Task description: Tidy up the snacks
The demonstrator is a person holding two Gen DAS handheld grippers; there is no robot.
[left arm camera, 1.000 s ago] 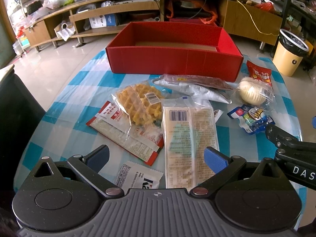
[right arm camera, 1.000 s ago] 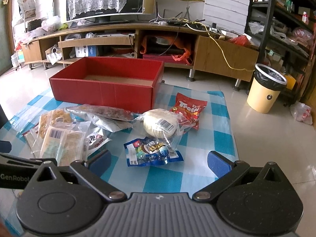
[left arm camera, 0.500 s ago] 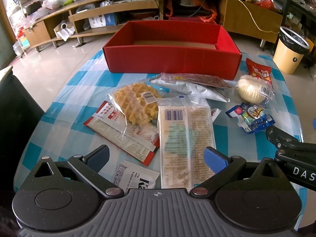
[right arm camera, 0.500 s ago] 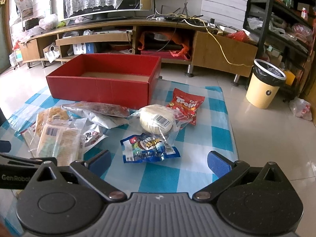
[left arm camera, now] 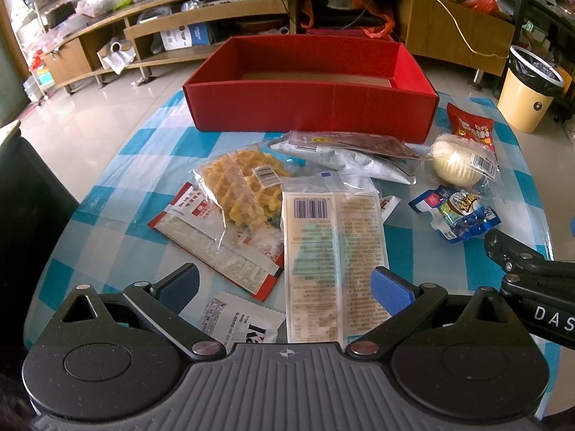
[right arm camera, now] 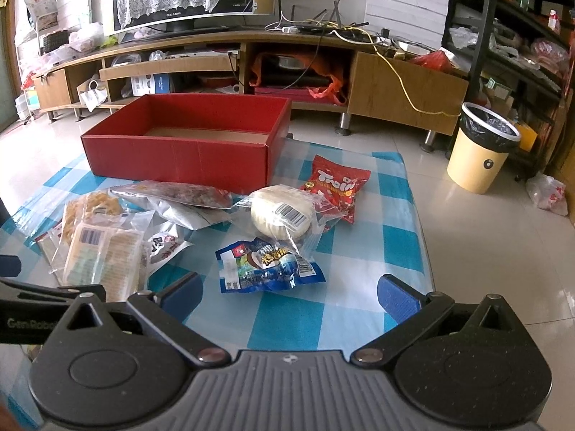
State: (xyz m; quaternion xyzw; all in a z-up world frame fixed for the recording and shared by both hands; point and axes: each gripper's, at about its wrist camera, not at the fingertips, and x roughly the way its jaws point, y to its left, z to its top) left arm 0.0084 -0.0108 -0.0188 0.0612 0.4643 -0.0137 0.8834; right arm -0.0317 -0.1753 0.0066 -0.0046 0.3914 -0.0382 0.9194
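Note:
An empty red box point(left arm camera: 309, 107) point(right arm camera: 187, 151) stands at the far side of the checked table. Several snack packs lie in front of it: a waffle bag point(left arm camera: 240, 183), a long pale cracker pack point(left arm camera: 332, 251) point(right arm camera: 102, 251), a red-and-white sachet point(left arm camera: 212, 244), a round white bun point(left arm camera: 456, 165) point(right arm camera: 280, 215), a blue pack point(left arm camera: 456, 215) point(right arm camera: 266, 265) and a red Trolli bag point(left arm camera: 469, 124) point(right arm camera: 336, 183). My left gripper point(left arm camera: 284, 289) hangs open over the near end of the cracker pack. My right gripper point(right arm camera: 287, 294) is open just short of the blue pack.
A small white sachet point(left arm camera: 237, 321) lies at the near table edge. A flat dark meat pack point(left arm camera: 352, 143) rests on a silver bag. Beyond the table are a low wooden TV stand point(right arm camera: 251, 57), a yellow bin point(right arm camera: 481, 147) on the right floor and black shelving point(right arm camera: 510, 36).
Both views have risen and pulled back a little, so the box and snacks sit slightly lower and nearer in frame. No snack has moved and both grippers stay open.

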